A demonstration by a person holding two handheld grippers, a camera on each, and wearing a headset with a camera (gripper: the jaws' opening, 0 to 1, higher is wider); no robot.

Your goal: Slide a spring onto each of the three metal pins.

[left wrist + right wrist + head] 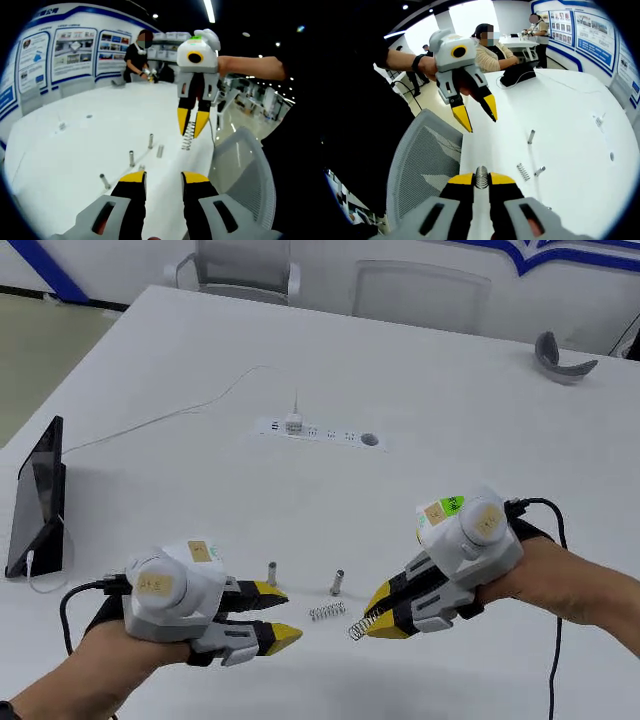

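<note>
Right gripper [376,618] clenched on a coiled wire spring [481,177], its end poking out past the yellow jaw tips. Left gripper [287,612] released, jaws apart. Second spring [327,612] lying flat on the smooth white table [420,390] between the grippers, near short upright cylindrical metal pins [337,582].

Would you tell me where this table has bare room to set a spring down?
Bare table lies between the power strip and the pins, also beyond the strip. Crowded between the left gripper and right gripper, around the loose spring.
</note>
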